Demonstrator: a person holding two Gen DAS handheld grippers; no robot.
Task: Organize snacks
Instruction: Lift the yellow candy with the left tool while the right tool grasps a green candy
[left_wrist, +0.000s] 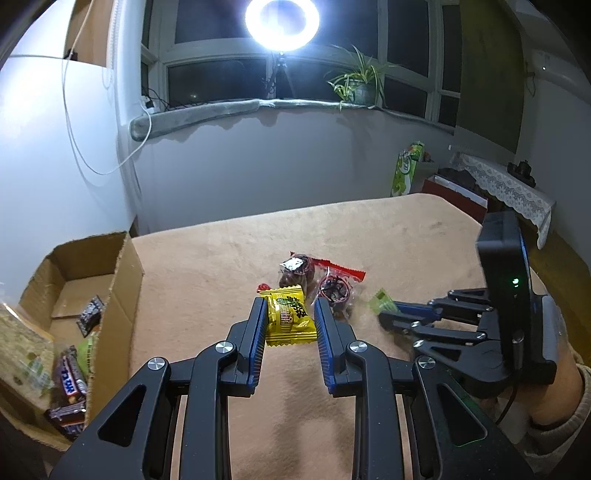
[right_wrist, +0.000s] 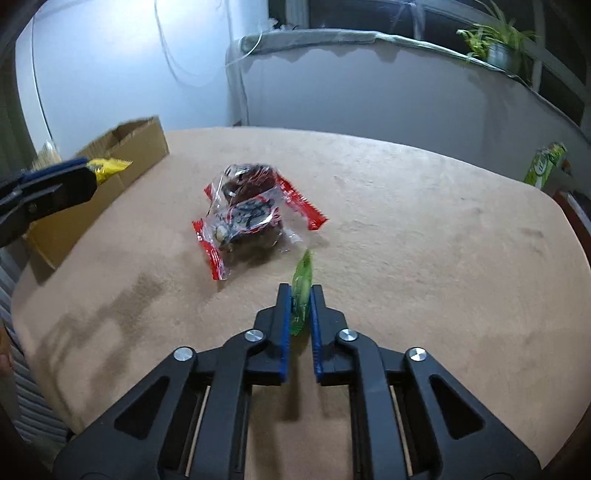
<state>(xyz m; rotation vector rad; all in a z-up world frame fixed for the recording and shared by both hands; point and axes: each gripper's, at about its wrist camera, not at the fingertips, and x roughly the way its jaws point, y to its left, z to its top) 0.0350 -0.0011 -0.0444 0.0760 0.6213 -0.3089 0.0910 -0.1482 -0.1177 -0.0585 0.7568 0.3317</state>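
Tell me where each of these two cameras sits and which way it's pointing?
Left wrist: rides on the left tool, looking along its fingers at the yellow packet they grip, the cardboard box on the left, window beyond; the right tool shows.
Right wrist: rides on the right tool, which pinches a green packet, facing the table; the left tool shows.
Shared: red-edged packets, box, table.

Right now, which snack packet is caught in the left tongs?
The yellow packet, held between the left tongs. The green packet is pinched in the right tongs, and the two clear red-edged packets lie loose on the table.
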